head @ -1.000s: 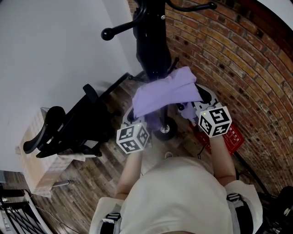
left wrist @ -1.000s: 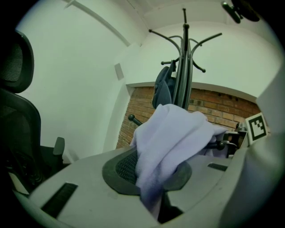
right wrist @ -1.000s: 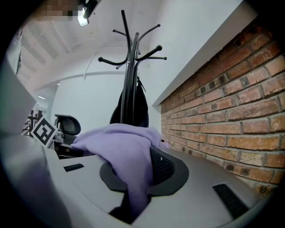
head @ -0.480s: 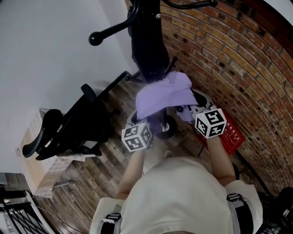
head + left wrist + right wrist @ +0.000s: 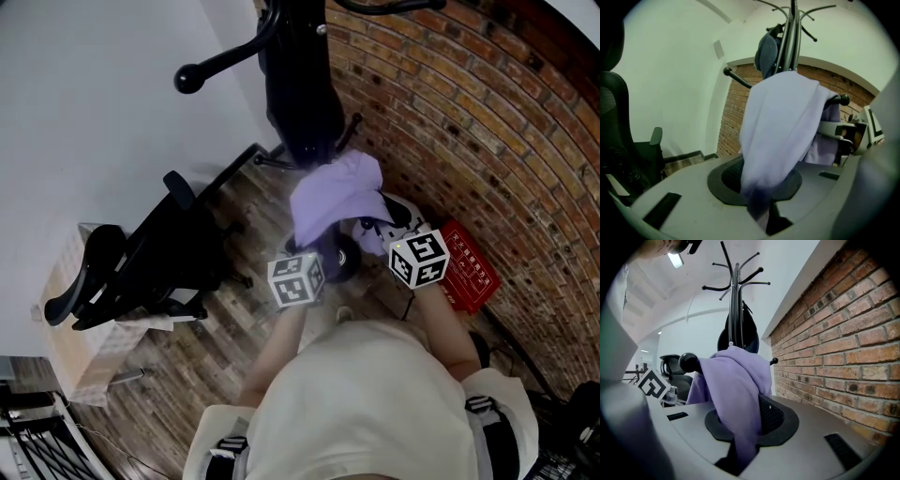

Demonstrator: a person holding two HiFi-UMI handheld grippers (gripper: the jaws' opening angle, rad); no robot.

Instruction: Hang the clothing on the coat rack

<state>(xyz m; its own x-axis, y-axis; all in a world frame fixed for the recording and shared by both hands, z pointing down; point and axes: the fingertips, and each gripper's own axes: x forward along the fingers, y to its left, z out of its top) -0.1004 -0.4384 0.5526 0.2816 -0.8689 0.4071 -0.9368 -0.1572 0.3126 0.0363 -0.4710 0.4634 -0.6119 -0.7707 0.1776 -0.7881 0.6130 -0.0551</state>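
Note:
A lilac garment [image 5: 334, 192] hangs bunched between my two grippers, right in front of the black coat rack [image 5: 298, 56]. In the left gripper view my left gripper [image 5: 761, 216] is shut on a dangling fold of the lilac garment [image 5: 780, 126]. My right gripper [image 5: 738, 459] is shut on another fold of the lilac garment [image 5: 736, 385]. The cloth lies over a low rack peg whose ball knob [image 5: 688, 362] sticks out beside it. The rack's upper pegs [image 5: 736, 284] are bare. A dark garment [image 5: 738, 336] hangs on the pole.
A brick wall [image 5: 469, 122] runs close on the right, a white wall [image 5: 103, 103] on the left. A black office chair [image 5: 141, 262] and a cardboard box [image 5: 80, 347] stand at left. A red flat item [image 5: 469, 270] lies on the wooden floor.
The two grippers have drawn closer together, the left one shifting right. The lilac garment has gathered narrower and sits nearer the rack's pole.

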